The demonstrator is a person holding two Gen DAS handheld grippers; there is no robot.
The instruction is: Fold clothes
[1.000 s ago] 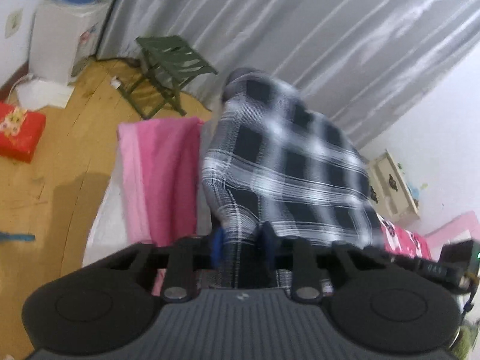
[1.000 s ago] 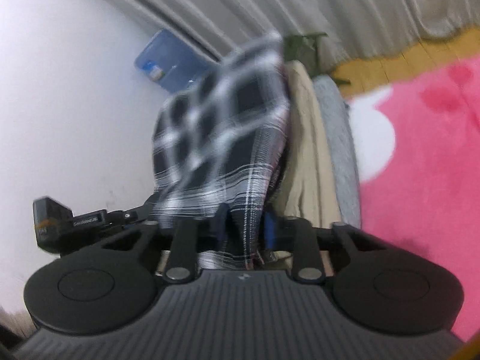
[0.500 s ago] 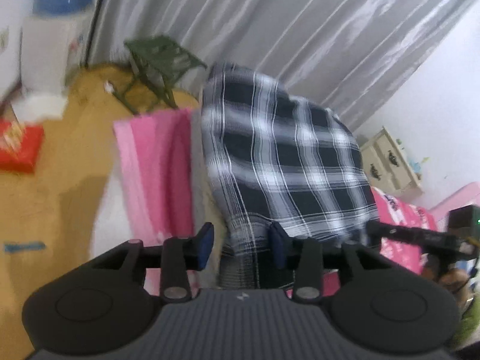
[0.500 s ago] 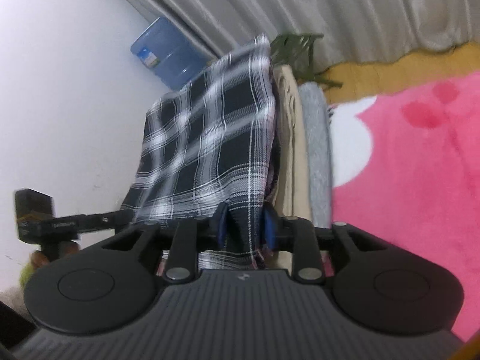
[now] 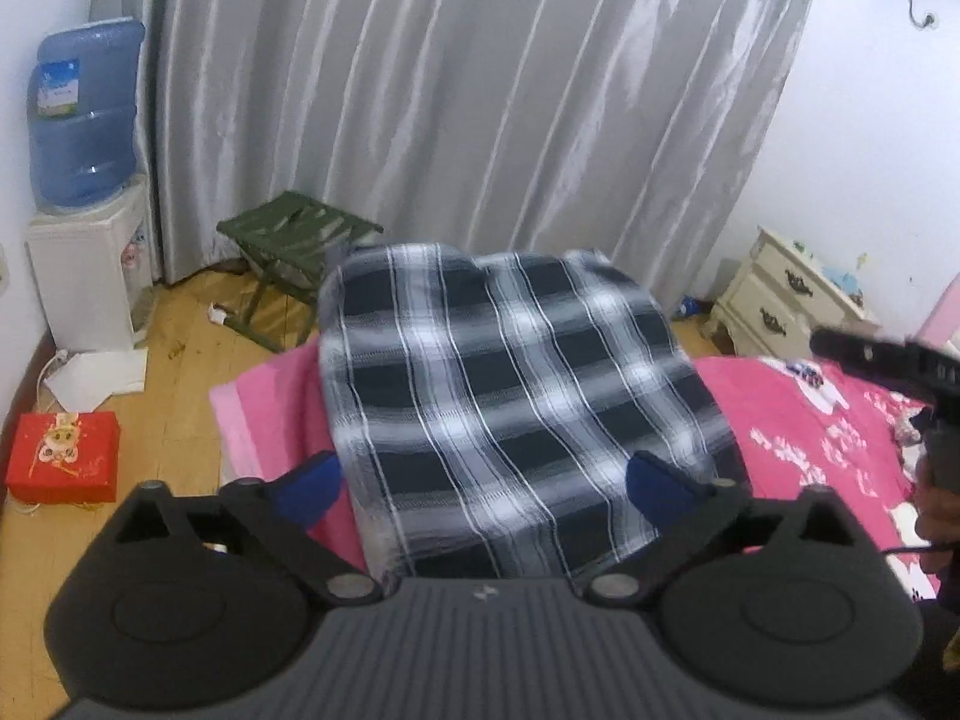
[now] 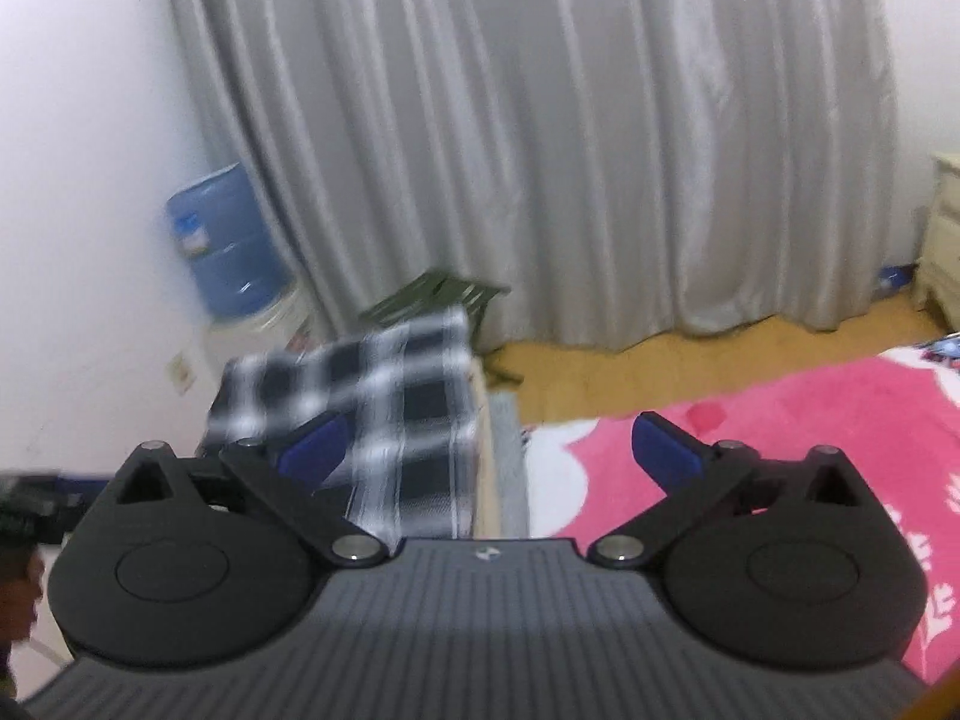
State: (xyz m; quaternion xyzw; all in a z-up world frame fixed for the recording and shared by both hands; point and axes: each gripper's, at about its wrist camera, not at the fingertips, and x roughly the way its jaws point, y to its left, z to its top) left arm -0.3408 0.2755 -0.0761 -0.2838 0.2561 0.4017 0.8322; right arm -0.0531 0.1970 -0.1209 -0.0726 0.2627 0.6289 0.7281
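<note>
Both claws opening, plaid shirt (image 5: 510,408) apparently unpinched.

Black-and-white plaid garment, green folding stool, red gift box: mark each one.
Black-and-white plaid garment (image 5: 510,396): left wrist view, middle of its top face.
Green folding stool (image 5: 300,231): left wrist view, slatted seat.
Red gift box (image 5: 63,456): left wrist view, top panel.

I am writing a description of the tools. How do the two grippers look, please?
Both look identical. The left gripper and the right gripper each have a grey ribbed body, two round black discs, black linkage arms with silver pivot pins, and blue pads on the fingers.
</note>
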